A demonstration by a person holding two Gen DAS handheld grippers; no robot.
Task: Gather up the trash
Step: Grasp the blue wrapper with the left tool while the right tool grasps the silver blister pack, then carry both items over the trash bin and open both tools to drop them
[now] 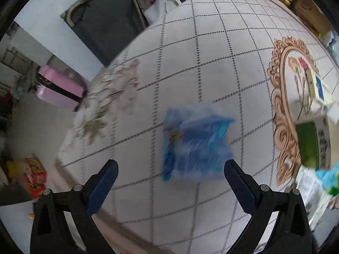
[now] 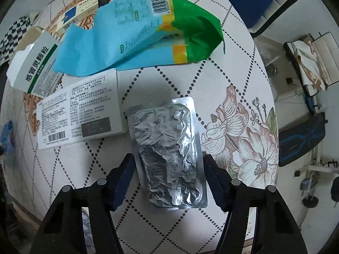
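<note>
Lying flat on the table (image 2: 148,80), the silver foil pouch (image 2: 169,154) has its long axis running away from the camera, between the right gripper (image 2: 167,180) fingers, which flank it without clearly pressing. Over a blurred blue packet (image 1: 195,144), the left gripper (image 1: 170,180) points down, spread wide.

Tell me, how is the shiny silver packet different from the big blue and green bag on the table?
The silver packet is grey foil, while the blue and green bag is brightly coloured with printing and a barcode. The silver packet is smaller and lies flat, wrinkled but whole; the bag is larger, crumpled and bent. The silver packet lies between the right gripper's fingers; the bag lies farther off, partly over the boxes. Both rest on the patterned tablecloth.
</note>
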